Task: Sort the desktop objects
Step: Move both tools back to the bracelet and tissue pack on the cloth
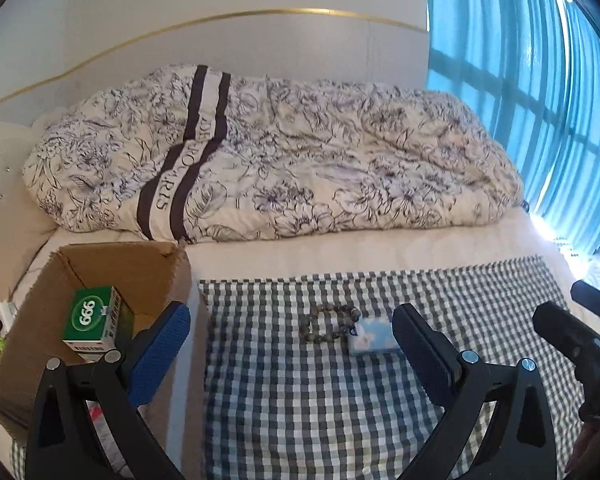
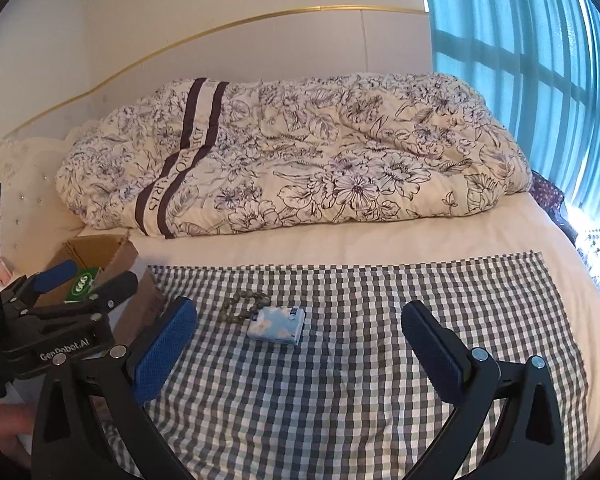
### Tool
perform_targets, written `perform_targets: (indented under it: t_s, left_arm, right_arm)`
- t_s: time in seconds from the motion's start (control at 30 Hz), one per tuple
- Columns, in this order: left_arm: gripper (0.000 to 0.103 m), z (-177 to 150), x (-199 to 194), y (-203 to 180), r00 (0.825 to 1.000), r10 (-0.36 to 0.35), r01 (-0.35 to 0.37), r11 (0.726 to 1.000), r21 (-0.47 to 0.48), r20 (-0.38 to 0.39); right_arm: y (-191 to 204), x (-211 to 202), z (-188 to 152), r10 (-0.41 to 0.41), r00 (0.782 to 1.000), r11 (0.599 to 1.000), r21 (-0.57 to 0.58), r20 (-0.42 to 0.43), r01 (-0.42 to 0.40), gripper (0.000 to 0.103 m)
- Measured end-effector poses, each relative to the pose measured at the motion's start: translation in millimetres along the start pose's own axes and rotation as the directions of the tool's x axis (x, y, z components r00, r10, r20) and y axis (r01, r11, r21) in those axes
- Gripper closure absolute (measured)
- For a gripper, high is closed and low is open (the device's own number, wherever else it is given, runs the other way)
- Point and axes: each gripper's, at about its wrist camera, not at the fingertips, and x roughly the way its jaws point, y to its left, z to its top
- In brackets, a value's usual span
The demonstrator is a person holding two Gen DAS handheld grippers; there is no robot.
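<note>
Left wrist view, left hand-held gripper (image 1: 290, 338) spread wide and empty over checked cloth (image 1: 340, 400), bead bracelet (image 1: 332, 326) touching blue tissue pack (image 1: 374, 336), green box (image 1: 94, 322) inside carton (image 1: 140, 264), right hand-held gripper (image 2: 298, 334) likewise released.

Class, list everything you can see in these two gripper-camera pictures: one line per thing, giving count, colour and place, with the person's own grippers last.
cardboard box: one, brown, open, on the bed at the left edge of the checked cloth
medicine carton: one, green and white, printed 999, inside the cardboard box
bead bracelet: one, grey-brown, on the checked cloth, touching the tissue pack
tissue pack: one, light blue with white flowers, on the checked cloth
checked cloth: one, dark grey and white, spread on the bed
quilt: one, cream with dark floral print, bunched along the wall
curtain: blue, at the right
left gripper: one, black with blue pads, open, beside the box
right gripper: one, black with blue pads, open, over the cloth
</note>
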Motion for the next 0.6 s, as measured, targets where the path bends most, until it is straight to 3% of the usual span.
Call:
perform_targets:
  t_s: [0.6]
  left_arm:
    - [0.000,-27.5,93.0,-15.5,0.991,0.009,-0.006,1.000,0.021,-0.130]
  right_arm:
    - [-9.3,98.2,-30.3,0.044,0.987,0.993,-0.097,-0.155,-0.059,0.000]
